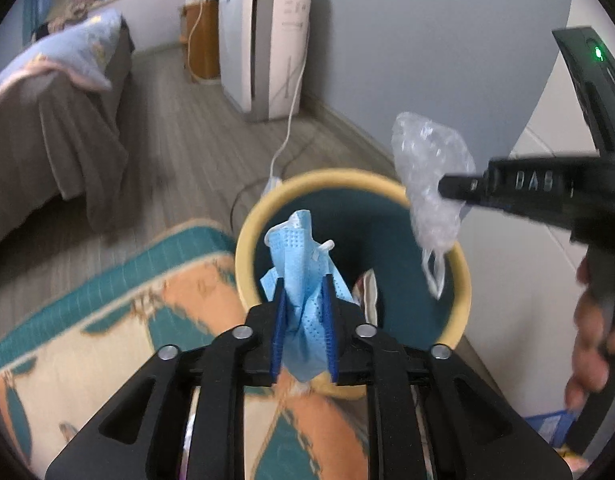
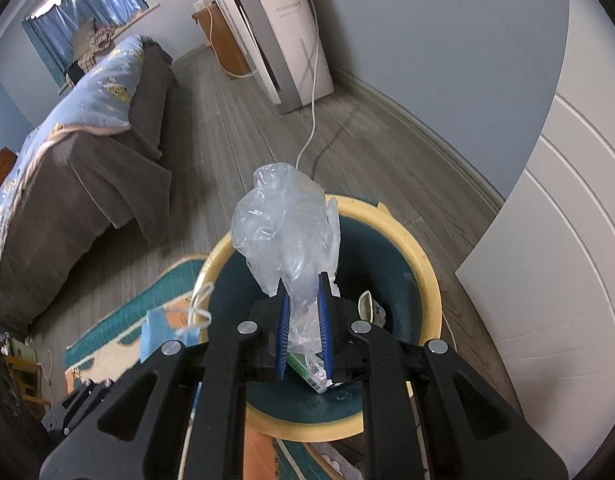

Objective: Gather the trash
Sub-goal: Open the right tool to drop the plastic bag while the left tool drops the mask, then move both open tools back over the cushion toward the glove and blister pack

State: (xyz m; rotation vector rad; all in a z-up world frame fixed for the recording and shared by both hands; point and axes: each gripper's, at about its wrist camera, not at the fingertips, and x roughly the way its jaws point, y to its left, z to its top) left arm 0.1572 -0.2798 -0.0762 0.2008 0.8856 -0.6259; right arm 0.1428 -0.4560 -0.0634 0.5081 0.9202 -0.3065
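We have our left tool [image 1: 303, 312] clenched on a blue face mask [image 1: 301, 264] and our right tool [image 2: 303, 320] clenched on a crumpled plastic bag [image 2: 285, 232], both above the bin [image 1: 263, 208], leaving only the drop.

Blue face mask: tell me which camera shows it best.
Left wrist view: the blue face mask sits centred, clamped in the left gripper over the bin. The right wrist view catches only a corner and ear loops at its lower left.
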